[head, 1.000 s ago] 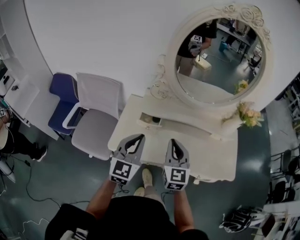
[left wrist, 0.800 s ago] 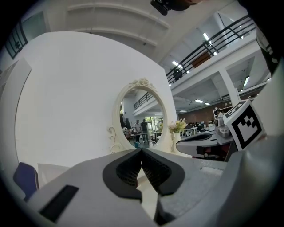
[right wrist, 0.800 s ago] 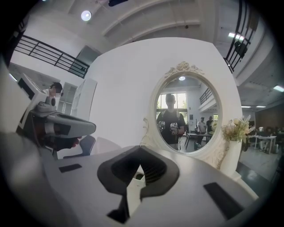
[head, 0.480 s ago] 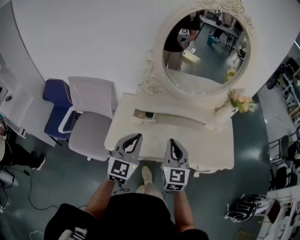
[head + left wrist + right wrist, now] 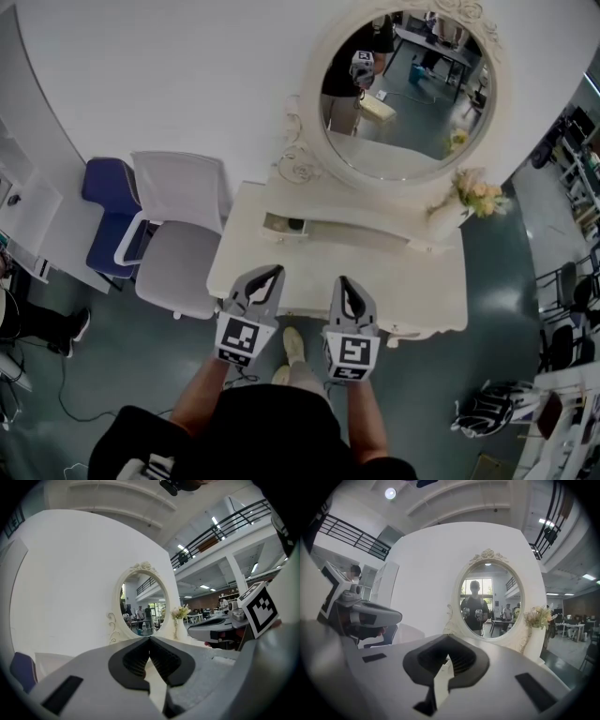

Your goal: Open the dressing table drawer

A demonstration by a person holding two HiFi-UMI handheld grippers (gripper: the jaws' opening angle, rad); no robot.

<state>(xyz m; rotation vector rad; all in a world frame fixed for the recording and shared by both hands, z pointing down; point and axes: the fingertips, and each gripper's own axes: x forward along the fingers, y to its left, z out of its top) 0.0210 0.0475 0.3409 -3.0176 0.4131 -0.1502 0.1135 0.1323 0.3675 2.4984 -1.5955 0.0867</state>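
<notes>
Left tool (image 5: 271,274) and right tool (image 5: 343,282) are both fully closed, gripping nothing, side by side above the tabletop's (image 5: 394,291) near edge. Beyond them, under the oval mirror (image 5: 403,103) on the rear ledge, sits the small drawer (image 5: 285,224), at the left end; its inside shows from above.

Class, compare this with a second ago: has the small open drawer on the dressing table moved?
No. The small open drawer sits at the same left end of the shelf under the mirror, pulled out equally far; only the camera shifted.
</notes>
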